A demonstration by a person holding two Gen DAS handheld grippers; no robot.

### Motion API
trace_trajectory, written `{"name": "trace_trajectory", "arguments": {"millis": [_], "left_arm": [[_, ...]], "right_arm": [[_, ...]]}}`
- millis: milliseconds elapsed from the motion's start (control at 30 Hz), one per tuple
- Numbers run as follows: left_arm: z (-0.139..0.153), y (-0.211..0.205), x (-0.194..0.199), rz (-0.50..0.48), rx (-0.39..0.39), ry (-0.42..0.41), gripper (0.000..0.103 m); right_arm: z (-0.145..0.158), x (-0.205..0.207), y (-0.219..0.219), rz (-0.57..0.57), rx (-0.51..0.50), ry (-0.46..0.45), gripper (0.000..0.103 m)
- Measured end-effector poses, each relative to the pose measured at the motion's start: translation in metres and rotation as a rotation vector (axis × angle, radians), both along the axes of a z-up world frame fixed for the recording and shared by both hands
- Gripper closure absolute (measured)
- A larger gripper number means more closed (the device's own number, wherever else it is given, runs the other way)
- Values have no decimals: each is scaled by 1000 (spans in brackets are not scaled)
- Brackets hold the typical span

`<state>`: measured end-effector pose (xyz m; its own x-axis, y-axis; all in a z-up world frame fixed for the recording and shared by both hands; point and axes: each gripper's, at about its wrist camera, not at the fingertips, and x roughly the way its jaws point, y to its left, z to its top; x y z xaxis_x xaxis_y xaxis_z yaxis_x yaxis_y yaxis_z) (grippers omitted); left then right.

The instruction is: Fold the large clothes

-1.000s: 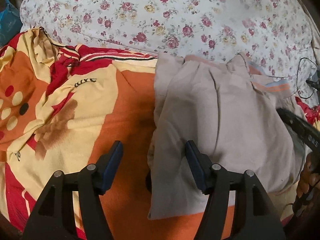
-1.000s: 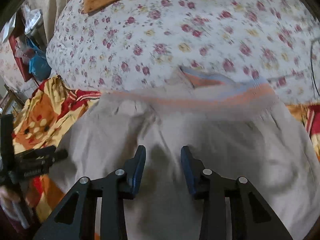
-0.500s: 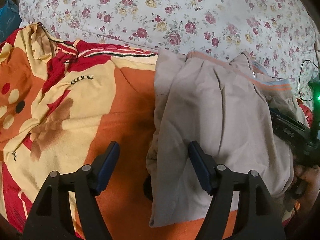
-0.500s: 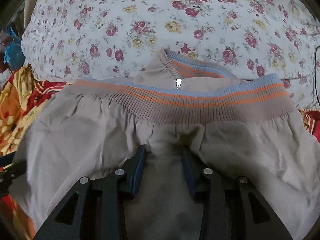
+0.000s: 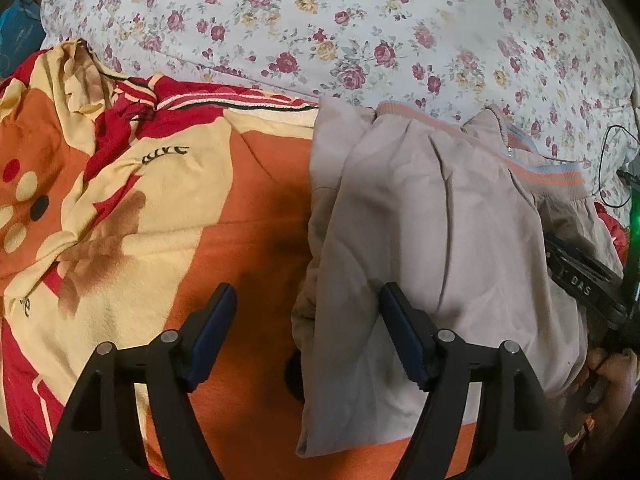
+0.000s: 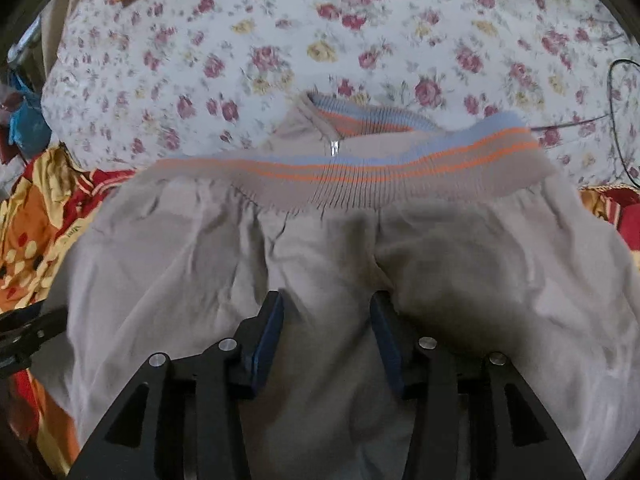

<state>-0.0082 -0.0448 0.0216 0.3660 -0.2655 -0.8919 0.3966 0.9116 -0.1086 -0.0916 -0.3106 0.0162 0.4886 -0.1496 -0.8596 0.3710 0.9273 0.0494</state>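
A beige garment (image 5: 440, 220) with a ribbed band (image 6: 380, 176) striped in orange and blue lies folded on the bed. My left gripper (image 5: 307, 294) hovers over the garment's left edge. Its jaws are opening: one finger is over the orange blanket (image 5: 160, 220), the other over the beige cloth, neither pad pressing. My right gripper (image 6: 327, 300) sits low on the garment (image 6: 200, 260) below the band. Its jaws are opening too, with a soft ridge of cloth lying loose between the pads. The right gripper's body (image 5: 580, 280) shows at the right edge of the left wrist view.
A floral quilt (image 5: 320, 20) rises behind the garment. A black cable (image 5: 608, 160) loops at the far right. A person's hand (image 5: 608, 368) holds the right tool. Something blue (image 5: 16, 28) lies at the far left beyond the blanket.
The right gripper came down onto the beige cloth, pinched a fold, and has now spread its jaws off it. The left jaws have widened in place.
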Motion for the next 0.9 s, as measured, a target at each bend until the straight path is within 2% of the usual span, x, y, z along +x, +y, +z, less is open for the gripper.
{"name": "trace_trajectory", "arguments": {"millis": [100, 233, 267, 367, 467, 600, 900], "left_arm": [[-1, 0, 2, 2, -3, 13, 28], [-1, -1, 3, 3, -3, 14, 28], [-1, -2, 3, 4, -3, 16, 27], [-1, -3, 4, 4, -2, 16, 26], [-2, -3, 5, 9, 2, 18, 24], [-5, -4, 11, 24, -5, 31, 22], [-10, -10, 17, 31, -24, 54, 21]], "right_arm": [[5, 7, 1, 0, -10, 31, 55], [26, -5, 5, -3, -25, -50, 54], [26, -5, 6, -2, -33, -51, 50], [3, 4, 1, -4, -34, 28, 47], [-3, 9, 1, 6, -56, 23, 46], [9, 2, 3, 16, -28, 30, 46], [39, -37, 1, 70, 20, -13, 44]]}}
